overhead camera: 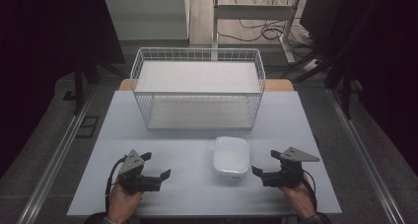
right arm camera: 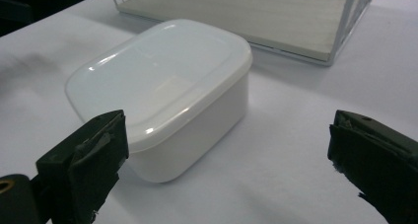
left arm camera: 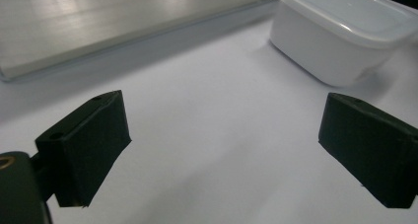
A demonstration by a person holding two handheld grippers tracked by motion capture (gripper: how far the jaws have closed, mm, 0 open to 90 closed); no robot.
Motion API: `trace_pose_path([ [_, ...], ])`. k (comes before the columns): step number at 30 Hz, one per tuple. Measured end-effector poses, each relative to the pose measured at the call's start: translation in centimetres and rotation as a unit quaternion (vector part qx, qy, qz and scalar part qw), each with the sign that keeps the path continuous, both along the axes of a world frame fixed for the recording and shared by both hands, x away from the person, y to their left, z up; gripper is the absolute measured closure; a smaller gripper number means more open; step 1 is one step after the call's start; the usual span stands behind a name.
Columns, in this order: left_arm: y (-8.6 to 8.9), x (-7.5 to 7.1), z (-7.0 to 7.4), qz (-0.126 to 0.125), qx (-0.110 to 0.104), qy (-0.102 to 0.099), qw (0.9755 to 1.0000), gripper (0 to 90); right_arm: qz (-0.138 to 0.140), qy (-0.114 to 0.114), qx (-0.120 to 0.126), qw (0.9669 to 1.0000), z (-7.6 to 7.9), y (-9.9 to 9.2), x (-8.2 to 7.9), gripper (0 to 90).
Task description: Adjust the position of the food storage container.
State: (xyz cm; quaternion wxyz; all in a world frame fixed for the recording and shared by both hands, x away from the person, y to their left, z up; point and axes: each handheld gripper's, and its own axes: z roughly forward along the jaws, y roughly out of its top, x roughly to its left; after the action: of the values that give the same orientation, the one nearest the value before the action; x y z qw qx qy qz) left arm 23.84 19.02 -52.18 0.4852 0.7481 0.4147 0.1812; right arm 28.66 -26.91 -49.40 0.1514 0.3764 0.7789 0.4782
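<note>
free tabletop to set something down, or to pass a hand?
Bare table between left tool and white lidded box; also left of wire basket. Tightest: the strip between box and basket, and box to right tool.

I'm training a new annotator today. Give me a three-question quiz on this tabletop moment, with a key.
1. True or false: the white lidded container sits inside the wire basket.
2. Which gripper is nearer the container? A) left gripper B) right gripper C) both equally
3. Fill in: both grippers' jaws stand ____, holding nothing.

Key
1. False. It rests on the table, in front of the basket.
2. B. The container looms large just beyond the right gripper's jaws in the right gripper view.
3. open
</note>
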Motion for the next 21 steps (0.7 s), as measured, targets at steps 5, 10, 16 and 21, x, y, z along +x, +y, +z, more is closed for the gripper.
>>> trace_pose_path([
  [5, -0.16, 0.37, -0.57, -0.006, -0.002, 0.008, 1.0, 4.1, 0.001, 0.006, -0.012, 0.9999, -0.21, -0.08, 0.21, 0.7],
  [10, -0.56, 0.36, -0.67, -0.015, 0.005, 0.001, 0.9999, 4.1, 0.003, 0.016, -0.012, 0.9998, -0.49, -0.2, 0.58, 0.0],
  [16, -0.79, 0.39, -0.8, -0.02, 0.014, 0.002, 0.9997, 3.9, 0.008, 0.017, -0.031, 0.9993, -0.68, -0.09, 0.7, 0.0],
  [21, -0.65, 0.41, -0.81, -0.02, 0.007, 0.003, 0.9998, 3.8, 0.002, 0.014, -0.047, 0.9988, -0.7, -0.05, 0.73, 0.0],
])
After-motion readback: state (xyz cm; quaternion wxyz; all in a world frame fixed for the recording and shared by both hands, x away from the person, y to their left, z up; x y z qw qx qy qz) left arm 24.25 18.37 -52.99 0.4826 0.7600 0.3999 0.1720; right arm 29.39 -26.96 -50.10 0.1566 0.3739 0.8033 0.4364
